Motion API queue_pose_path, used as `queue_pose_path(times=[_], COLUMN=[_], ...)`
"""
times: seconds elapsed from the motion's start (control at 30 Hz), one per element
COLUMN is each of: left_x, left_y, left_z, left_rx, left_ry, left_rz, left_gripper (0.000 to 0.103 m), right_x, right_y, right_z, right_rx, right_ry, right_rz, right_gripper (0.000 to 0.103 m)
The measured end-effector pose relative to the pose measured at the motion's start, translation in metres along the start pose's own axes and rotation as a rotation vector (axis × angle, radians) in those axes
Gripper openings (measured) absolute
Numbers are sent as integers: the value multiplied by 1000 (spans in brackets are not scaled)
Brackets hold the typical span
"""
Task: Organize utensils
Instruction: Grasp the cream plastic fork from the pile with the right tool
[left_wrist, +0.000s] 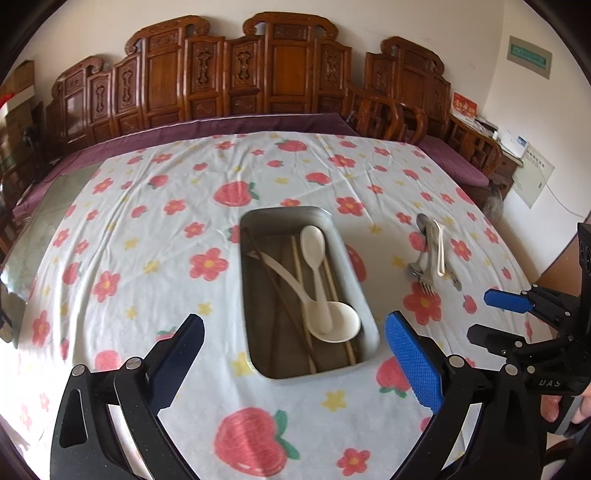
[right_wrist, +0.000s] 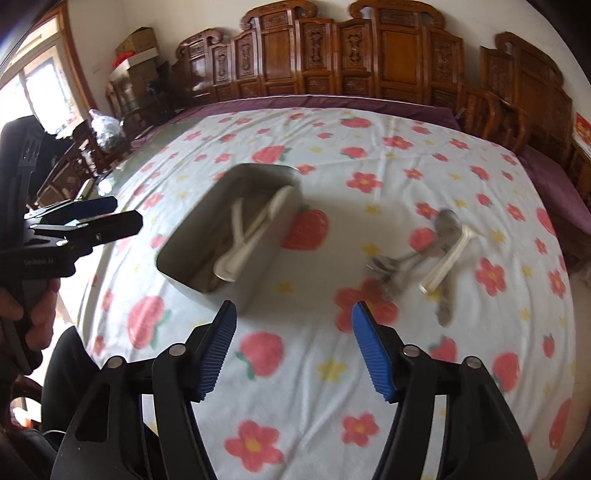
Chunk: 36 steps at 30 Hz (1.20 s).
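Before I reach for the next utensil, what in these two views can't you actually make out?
- Loose pile, right wrist view: motion blur; exact count of metal pieces unclear.
- Same pile, left wrist view: small, overlapping; only a fork and white handle are clear.
- Tray floor: spoons hide chopstick count.
- Both views: near table edge cut off.

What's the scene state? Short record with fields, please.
surface: table under floral tablecloth
tray: metal tray, centre
in tray: two white spoons, chopsticks
outside tray: pile of metal cutlery with one white spoon, right of tray
left gripper: jaws open, empty
right gripper: jaws open, empty
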<state>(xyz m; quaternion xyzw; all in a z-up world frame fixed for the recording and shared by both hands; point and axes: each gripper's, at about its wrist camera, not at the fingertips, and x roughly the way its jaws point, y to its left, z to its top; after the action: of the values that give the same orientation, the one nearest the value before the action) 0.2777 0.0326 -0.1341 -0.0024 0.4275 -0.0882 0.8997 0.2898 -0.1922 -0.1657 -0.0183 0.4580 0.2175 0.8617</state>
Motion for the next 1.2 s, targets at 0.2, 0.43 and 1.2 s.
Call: queue_pose_path(times=[0.2, 0.43, 1.2], left_x=[13, 25, 50], left_y=[-29, -62, -92], left_z=[1, 5, 4], left_rx=[32, 88, 144], left_ry=[17, 26, 73], left_rz=[-41, -91, -104], left_gripper=[95, 95, 95], right_x=[-1, 14, 124], right_y=[-51, -97, -175], right_z=[-13, -6, 56], right_rx=[83, 147, 245], right_ry=[15, 23, 117], right_rz=[-46, -68, -117], right_gripper=[67, 61, 31])
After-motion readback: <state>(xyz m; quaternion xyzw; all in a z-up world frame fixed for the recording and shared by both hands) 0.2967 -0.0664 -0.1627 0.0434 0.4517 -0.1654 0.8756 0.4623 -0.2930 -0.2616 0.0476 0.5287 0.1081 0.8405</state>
